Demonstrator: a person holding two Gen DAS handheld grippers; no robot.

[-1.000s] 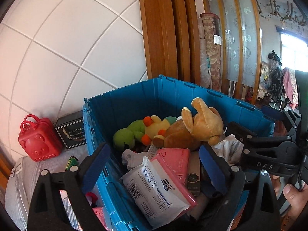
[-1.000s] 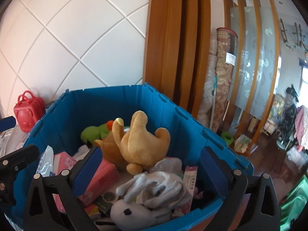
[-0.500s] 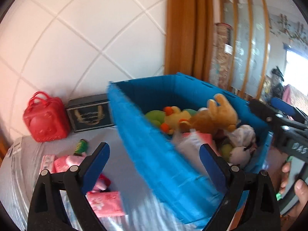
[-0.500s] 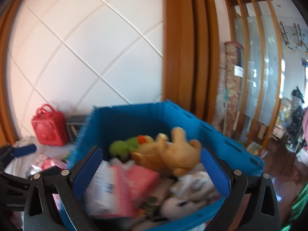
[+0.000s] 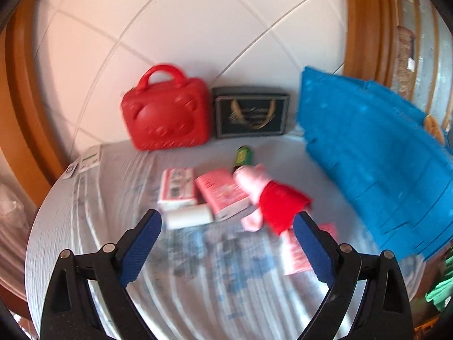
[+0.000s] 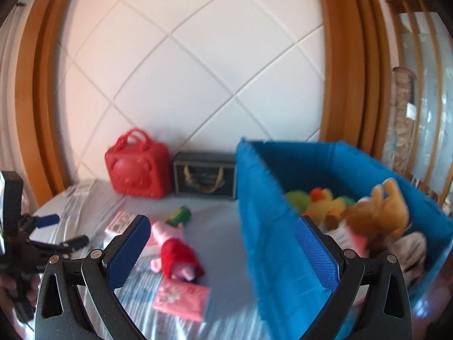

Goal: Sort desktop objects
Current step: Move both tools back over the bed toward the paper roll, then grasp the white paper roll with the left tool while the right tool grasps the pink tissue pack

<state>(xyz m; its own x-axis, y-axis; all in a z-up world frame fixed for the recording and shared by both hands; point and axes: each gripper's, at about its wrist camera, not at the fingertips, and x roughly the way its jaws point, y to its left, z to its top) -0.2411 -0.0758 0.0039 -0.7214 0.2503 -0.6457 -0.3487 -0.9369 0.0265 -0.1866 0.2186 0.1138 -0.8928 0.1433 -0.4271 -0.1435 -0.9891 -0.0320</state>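
Note:
My left gripper (image 5: 228,242) is open and empty above the grey table (image 5: 85,226). Just beyond it lie a pink pig plush in a red dress (image 5: 269,195), pink tissue packs (image 5: 220,195), a white roll (image 5: 188,216) and a green bottle (image 5: 243,154). My right gripper (image 6: 223,250) is open and empty, over the left wall of the blue crate (image 6: 266,226). The crate holds a brown plush (image 6: 379,212) and a yellow and green plush (image 6: 320,201). The pig plush (image 6: 175,252) and a flat pink pack (image 6: 181,297) lie left of the crate. The left gripper also shows at the right wrist view's left edge (image 6: 56,232).
A red bear-faced case (image 5: 167,113) and a black box with gold print (image 5: 250,113) stand against the white tiled wall. The blue crate (image 5: 382,164) fills the table's right side. Wooden frames flank the wall. The table's round edge curves at the left.
Both grippers have swung left and back from above the crate. The left wrist view now faces the loose items on the table; the right sits over the crate's left wall.

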